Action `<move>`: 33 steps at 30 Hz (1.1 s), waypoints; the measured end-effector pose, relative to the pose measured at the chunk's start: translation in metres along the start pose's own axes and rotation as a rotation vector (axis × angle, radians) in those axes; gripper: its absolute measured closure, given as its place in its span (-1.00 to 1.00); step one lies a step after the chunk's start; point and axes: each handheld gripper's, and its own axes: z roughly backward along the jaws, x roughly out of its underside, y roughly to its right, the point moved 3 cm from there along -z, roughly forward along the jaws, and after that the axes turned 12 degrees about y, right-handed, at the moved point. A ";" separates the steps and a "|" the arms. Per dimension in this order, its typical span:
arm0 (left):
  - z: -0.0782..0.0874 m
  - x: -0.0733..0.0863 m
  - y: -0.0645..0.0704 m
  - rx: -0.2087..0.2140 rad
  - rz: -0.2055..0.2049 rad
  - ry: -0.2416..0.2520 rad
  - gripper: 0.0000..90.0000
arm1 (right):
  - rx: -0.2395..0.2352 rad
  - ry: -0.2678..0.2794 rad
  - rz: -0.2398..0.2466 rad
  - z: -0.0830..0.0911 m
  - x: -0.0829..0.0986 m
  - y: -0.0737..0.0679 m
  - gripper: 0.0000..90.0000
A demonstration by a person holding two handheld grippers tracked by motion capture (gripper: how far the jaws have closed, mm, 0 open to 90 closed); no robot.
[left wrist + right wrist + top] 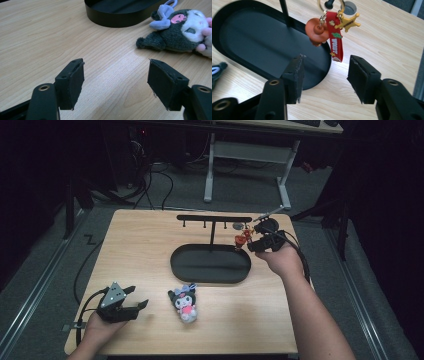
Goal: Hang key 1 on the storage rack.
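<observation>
We see the right gripper (248,242) held out on a stretched forearm at the far right side of the table (145,245), its jaws spread wide and holding nothing. Just beyond and between its fingertips hangs the keychain (335,32), dangling from a peg at the right end of the black rack (214,218). Its long axis runs straight down: a red rubbery strap with printed letters, a flat gold star clipped beside it, and a rounded orange-brown charm to the left, all gathered on a thin metal ring. The strap's lower tip ends a little above the gap between the jaws, not touching either pad.

Below and left of those fingers lies the rack's base, a matte black oval tray (257,42) with a low wall, from which a thin post rises.

The left gripper (135,302) rests low near the front left edge, wrist bent inward, jaws also wide apart and bare over the pale wood grain. Ahead and to the right of its fingertips a plush toy (178,31) lies on its side, fuzzy dark grey with a white face, lilac bow and pink details.
</observation>
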 end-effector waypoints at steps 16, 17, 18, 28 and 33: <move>-0.002 0.002 0.003 -0.007 0.003 -0.012 -0.27 | -0.004 0.205 -0.011 0.004 0.100 -0.042 -0.03; -0.002 0.002 0.003 -0.008 0.002 -0.014 -0.26 | 0.000 0.215 -0.002 0.003 0.108 -0.044 -0.03; -0.003 0.002 0.004 -0.010 0.001 -0.014 -0.25 | 0.003 0.221 0.002 0.002 0.116 -0.046 -0.03; -0.005 0.004 0.008 -0.014 -0.011 -0.033 -0.15 | -0.015 0.309 -0.027 0.001 0.180 -0.068 -0.05; -0.006 0.005 0.010 -0.019 -0.007 -0.037 -0.13 | -0.004 0.333 -0.015 0.000 0.203 -0.075 -0.08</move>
